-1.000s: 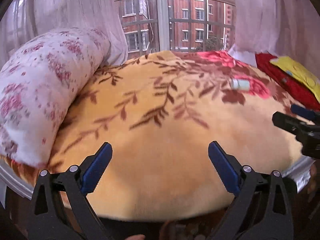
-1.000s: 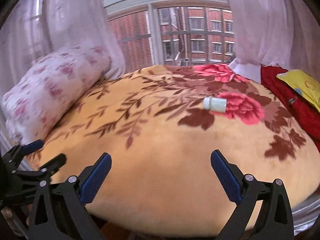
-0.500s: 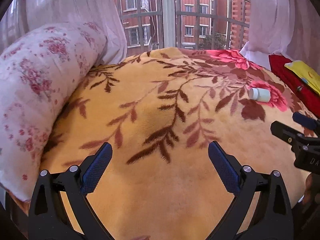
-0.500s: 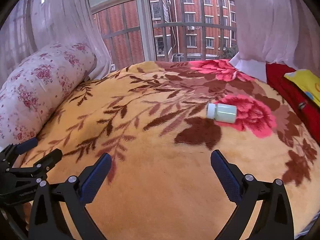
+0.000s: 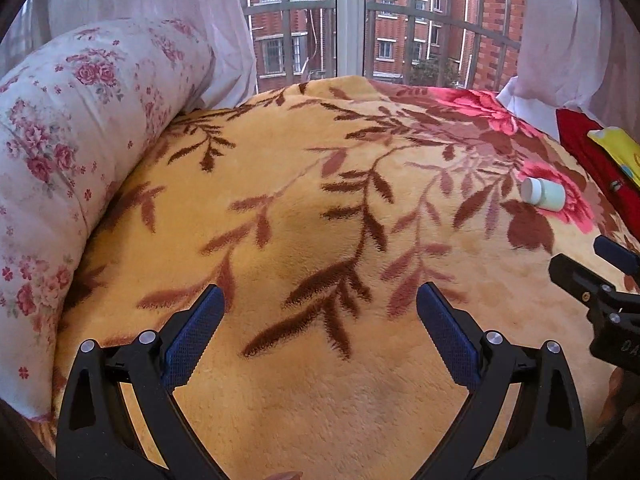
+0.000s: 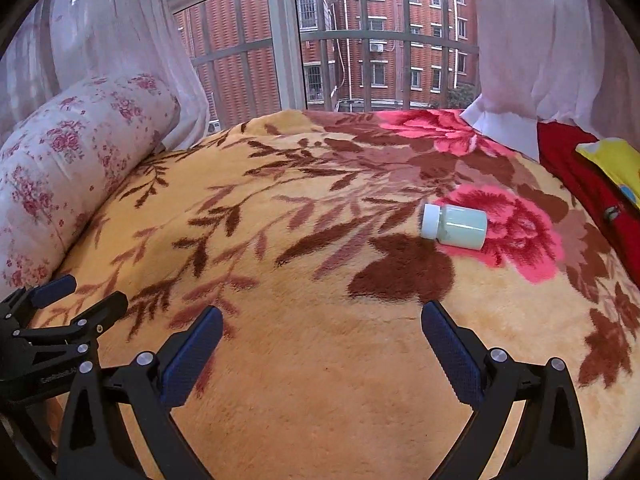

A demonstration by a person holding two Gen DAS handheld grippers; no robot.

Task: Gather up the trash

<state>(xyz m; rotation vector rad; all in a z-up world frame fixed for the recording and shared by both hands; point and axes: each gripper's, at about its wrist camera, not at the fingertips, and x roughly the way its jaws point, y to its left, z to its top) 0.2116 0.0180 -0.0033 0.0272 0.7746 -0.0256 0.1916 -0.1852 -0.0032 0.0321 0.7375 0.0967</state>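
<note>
One small bottle (image 6: pixel 454 226) lies on its side, cap leftward, just beyond and right of the empty, wide-open right gripper (image 6: pixel 322 338), farther from the equally spread left gripper (image 5: pixel 320 316).

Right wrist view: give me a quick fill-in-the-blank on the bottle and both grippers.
1. The small pale-green plastic bottle with white cap lies on its ____.
2. It rests on the yellow floral blanket, over a printed ____ flower.
3. The right gripper is ____.
4. The left gripper holds ____.

Missing: side; pink; open; nothing
</note>
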